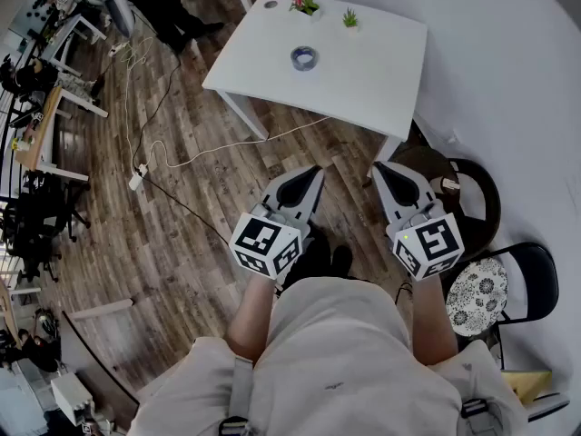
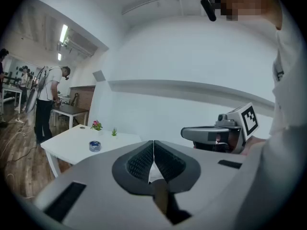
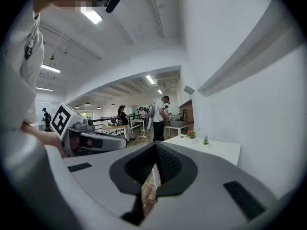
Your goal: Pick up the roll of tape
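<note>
A blue-grey roll of tape lies flat on a white table, well ahead of both grippers; the left gripper view also shows the tape on the table. My left gripper is held close to the body over the wooden floor, jaws shut with nothing in them. My right gripper hangs beside it at the same height, also shut and empty. Both are far short of the table.
Two small potted plants stand at the table's far edge. Dark chairs and a patterned stool crowd the wall on the right. Cables trail over the floor. People stand at desks on the left.
</note>
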The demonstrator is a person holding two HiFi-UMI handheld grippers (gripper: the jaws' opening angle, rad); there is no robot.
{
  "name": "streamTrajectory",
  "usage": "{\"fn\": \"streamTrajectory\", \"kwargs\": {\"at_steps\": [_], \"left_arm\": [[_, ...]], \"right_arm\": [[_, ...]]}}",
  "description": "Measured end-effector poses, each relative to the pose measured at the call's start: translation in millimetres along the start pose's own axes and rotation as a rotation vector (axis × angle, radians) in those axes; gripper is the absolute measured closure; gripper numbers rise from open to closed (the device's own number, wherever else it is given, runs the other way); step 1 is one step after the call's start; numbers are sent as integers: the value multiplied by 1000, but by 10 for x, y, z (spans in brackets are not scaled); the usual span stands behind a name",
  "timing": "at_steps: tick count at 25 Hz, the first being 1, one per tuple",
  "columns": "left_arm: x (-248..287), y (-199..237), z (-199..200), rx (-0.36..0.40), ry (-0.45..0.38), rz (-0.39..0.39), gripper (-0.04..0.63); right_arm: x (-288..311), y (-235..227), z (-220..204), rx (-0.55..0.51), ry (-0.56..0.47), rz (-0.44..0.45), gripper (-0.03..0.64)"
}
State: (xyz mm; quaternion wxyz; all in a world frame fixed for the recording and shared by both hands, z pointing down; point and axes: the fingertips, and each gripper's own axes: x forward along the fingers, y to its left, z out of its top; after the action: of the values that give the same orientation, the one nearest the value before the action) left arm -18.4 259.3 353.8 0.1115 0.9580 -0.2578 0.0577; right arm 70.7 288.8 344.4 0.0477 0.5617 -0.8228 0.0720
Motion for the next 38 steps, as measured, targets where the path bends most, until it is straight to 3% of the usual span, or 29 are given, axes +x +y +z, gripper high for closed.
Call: {"fn": "streamTrajectory", "kwargs": {"at_steps": [7, 17, 28, 38], "left_arm": [[8, -124, 53, 4, 14, -24, 575], [-143, 38, 70, 27, 43, 8, 575], [-14, 55, -68, -7, 69, -9, 575], [202, 531, 36, -37, 53, 5, 574]], "right_arm": [[-73, 28, 26, -25, 11, 12, 614], [86, 25, -22, 45, -25, -3, 611], [190, 22, -121, 49, 7, 24, 607], [670, -108, -60, 44, 46, 44, 564]]}}
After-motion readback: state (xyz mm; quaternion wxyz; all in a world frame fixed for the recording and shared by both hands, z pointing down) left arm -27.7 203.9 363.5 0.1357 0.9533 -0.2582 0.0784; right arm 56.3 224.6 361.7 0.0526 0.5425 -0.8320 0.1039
